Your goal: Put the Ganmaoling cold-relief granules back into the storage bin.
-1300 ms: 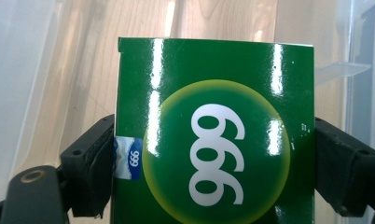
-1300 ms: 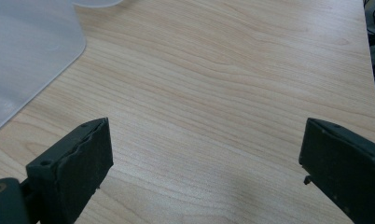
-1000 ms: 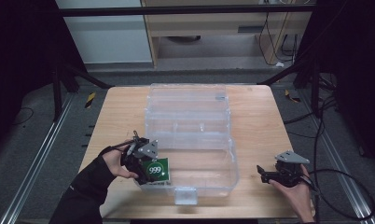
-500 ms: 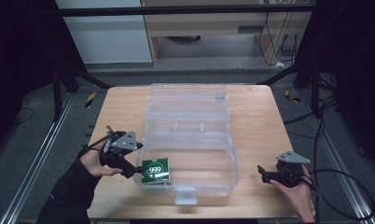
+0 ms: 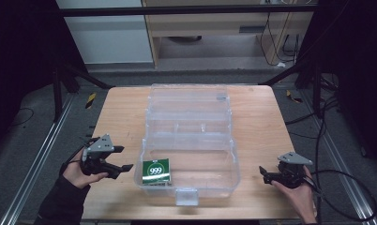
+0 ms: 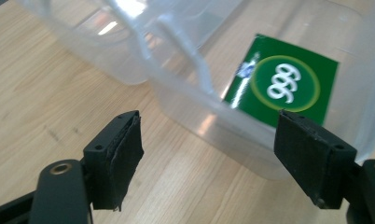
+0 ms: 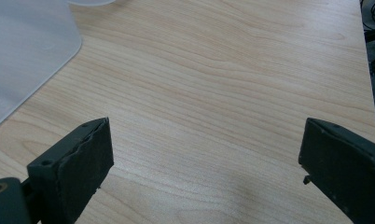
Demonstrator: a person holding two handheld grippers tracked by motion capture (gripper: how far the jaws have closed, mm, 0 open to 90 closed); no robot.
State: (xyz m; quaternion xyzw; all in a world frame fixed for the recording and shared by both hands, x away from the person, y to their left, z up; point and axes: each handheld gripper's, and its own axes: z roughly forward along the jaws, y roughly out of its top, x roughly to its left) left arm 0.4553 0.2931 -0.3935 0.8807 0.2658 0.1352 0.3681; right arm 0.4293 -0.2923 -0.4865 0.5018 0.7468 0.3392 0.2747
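Green packet (image 5: 156, 170) marked 999 lies flat in the front left compartment of the clear plastic box (image 5: 191, 101) on the desk (image 5: 257, 117); the left hand-held gripper (image 5: 123, 168) sits just outside the box's left wall, its jaws apart with nothing between them, having just been closing. Right hand-held gripper (image 5: 264, 173) rests over bare wood to the box's right, jaws wide and holding nothing.

l gripper (image 5: 123, 168) fingers apart, just been closing, nothing btwn; r gripper (image 5: 266, 174) fingers wide apart, empty.
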